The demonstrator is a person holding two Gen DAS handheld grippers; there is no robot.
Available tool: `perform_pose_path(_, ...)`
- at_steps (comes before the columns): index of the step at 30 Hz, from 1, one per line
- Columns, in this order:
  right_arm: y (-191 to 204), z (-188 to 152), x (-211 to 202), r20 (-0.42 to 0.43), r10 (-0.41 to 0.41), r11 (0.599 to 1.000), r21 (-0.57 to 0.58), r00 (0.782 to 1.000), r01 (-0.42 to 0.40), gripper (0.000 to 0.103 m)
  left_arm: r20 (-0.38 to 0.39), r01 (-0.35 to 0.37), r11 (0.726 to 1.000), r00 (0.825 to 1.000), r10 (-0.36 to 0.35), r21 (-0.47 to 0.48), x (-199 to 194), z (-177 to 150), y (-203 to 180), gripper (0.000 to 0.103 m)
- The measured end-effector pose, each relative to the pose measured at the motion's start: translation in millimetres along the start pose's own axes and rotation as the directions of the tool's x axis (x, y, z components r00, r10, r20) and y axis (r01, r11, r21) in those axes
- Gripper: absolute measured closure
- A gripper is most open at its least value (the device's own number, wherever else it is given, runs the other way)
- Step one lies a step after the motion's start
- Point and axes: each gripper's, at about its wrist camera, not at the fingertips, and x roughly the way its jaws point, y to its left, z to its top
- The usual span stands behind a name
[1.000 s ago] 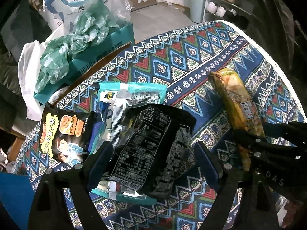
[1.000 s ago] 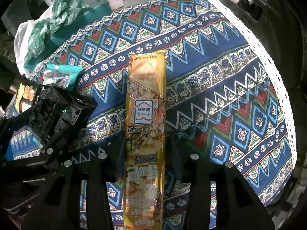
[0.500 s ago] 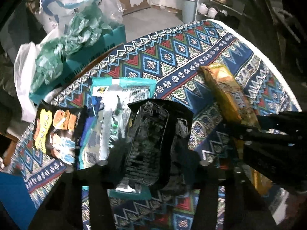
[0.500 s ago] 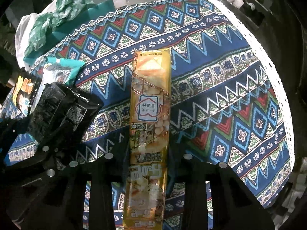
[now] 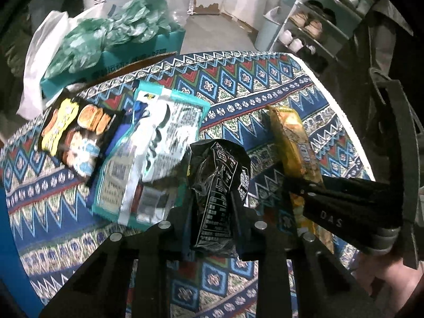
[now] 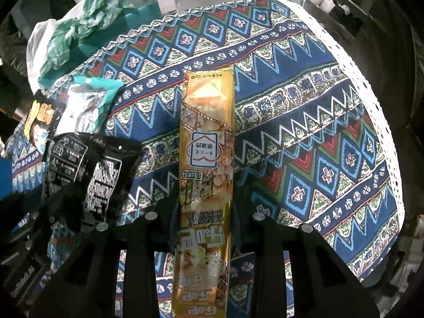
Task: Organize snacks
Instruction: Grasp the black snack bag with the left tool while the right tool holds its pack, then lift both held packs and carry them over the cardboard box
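My left gripper (image 5: 212,204) is shut on a black snack bag (image 5: 218,193), squeezing it and holding it above the patterned tablecloth (image 5: 238,84). The bag also shows at the left of the right wrist view (image 6: 87,169). My right gripper (image 6: 205,204) is shut on a long yellow snack pack (image 6: 206,159) that points away from me; the pack also shows in the left wrist view (image 5: 294,137). A teal and white bag (image 5: 151,153) lies on the cloth left of the black bag. A black and yellow bag (image 5: 76,129) lies further left.
A teal box with green and white plastic bags (image 5: 106,34) stands beyond the table's far edge. A shoe rack (image 5: 312,26) stands at the back right. The cloth's white lace edge (image 6: 371,100) marks the table's right rim.
My left gripper has closed on the black bag and crumpled it, lifting it off the teal bag. My right gripper has stayed shut on the yellow pack.
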Motion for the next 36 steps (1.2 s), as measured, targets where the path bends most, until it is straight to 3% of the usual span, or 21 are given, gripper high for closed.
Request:
perform_pose_path(20, 55, -18, -56, 0.03, 0.066, 0.992, -0.113, 0.997, -0.062, 0.073, 0.13, -0.071, 0.989, 0.988, 0.088, -0.131, -92, -40, 31, 0.078)
perform_pose_path(36, 154, -35, -114, 0.06, 0.19, 0.945, -0.283, 0.98, -0.166, 0.073, 0.232, -0.093, 0.966, 0.961, 0.15, -0.242, -180, -64, 81, 0.078)
